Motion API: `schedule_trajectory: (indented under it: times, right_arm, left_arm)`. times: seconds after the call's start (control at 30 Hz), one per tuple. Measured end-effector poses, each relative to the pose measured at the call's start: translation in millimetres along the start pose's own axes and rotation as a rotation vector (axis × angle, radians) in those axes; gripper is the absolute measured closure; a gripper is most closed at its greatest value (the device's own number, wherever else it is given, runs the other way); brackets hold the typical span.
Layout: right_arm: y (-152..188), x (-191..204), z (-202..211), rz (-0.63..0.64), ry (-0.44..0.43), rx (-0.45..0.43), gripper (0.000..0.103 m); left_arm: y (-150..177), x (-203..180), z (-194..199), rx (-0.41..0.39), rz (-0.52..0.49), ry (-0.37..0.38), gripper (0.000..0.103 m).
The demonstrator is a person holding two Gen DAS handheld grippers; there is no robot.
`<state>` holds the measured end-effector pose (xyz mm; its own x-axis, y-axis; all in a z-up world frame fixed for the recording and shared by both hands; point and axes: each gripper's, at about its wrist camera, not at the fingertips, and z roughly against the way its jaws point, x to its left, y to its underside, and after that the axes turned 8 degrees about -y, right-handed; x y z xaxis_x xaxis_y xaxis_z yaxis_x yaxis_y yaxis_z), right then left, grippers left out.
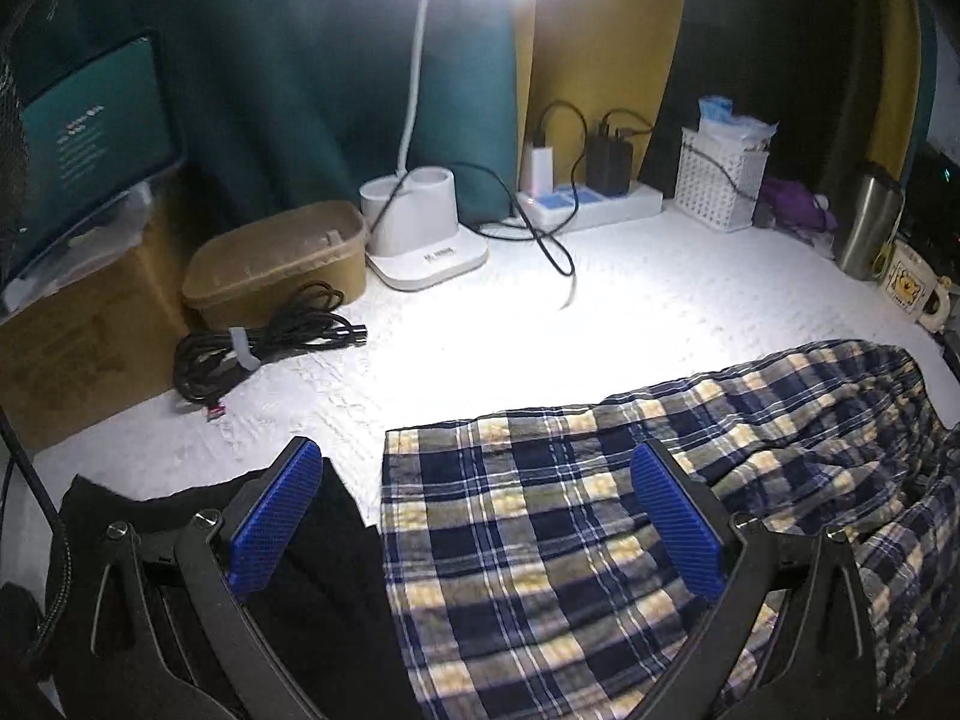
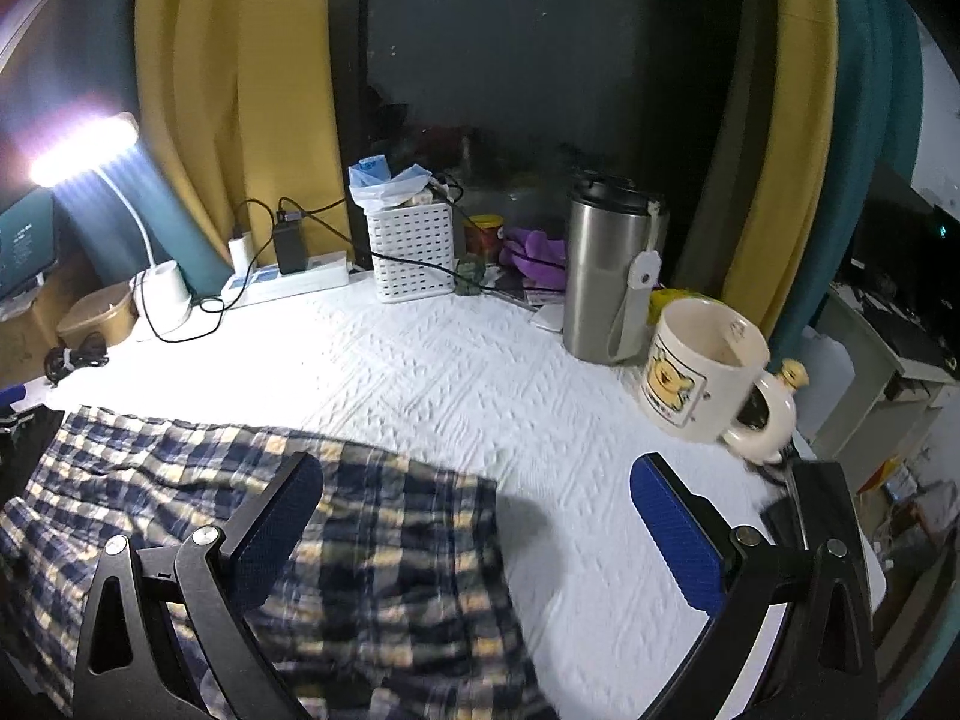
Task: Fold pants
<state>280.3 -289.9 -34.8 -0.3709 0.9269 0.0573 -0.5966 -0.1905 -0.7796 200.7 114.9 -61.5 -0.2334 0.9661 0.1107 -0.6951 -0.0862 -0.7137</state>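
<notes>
Navy, white and yellow plaid pants lie spread on the white quilted tabletop. My left gripper hovers open over their left end; its left blue pad sits above a black garment, its right pad above the plaid cloth. In the right wrist view the pants lie rumpled at lower left. My right gripper is open above their right edge, left finger over the cloth, right finger over bare tabletop. Neither gripper holds anything.
At the back stand a lit desk lamp, power strip, white basket, steel tumbler and cartoon mug. A coiled black cable, tan container and cardboard box sit at left.
</notes>
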Motion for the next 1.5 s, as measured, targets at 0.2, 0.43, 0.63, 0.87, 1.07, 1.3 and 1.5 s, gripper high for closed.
schedule_trajectory:
  times: [0.2,0.43,0.63,0.87,1.07,1.3,1.5]
  right_arm:
    - [-1.9,-19.1,-42.1,-0.050,-0.043,0.063,0.001]
    - [11.7,-33.5,-87.4,-0.108,-0.132,0.190,0.021]
    - [20.6,-18.5,-111.2,-0.038,-0.155,0.286,0.050]
    - [20.6,-15.8,-108.0,0.005,-0.101,0.260,0.073]
    - [8.6,-16.5,-98.8,0.059,-0.079,0.221,0.077]
    - [-18.8,-41.4,-97.8,0.029,-0.025,0.166,0.078]
    - [-21.6,-54.9,-123.3,0.002,-0.008,0.210,0.078]
  left_arm:
    - [-2.0,-2.7,-26.6,0.054,-0.028,0.004,0.001]
    - [6.9,-3.8,-60.5,0.160,-0.052,0.041,0.018]
    - [10.3,-0.8,-66.1,0.191,-0.031,0.054,0.027]
    - [8.3,-3.1,-62.3,0.163,-0.055,0.041,0.081]
    - [1.3,-8.8,-56.7,0.130,-0.060,0.058,0.096]
    - [-29.3,-22.9,-40.5,0.052,-0.059,0.109,0.096]
    - [-30.0,-35.1,-64.1,0.122,-0.071,0.084,0.096]
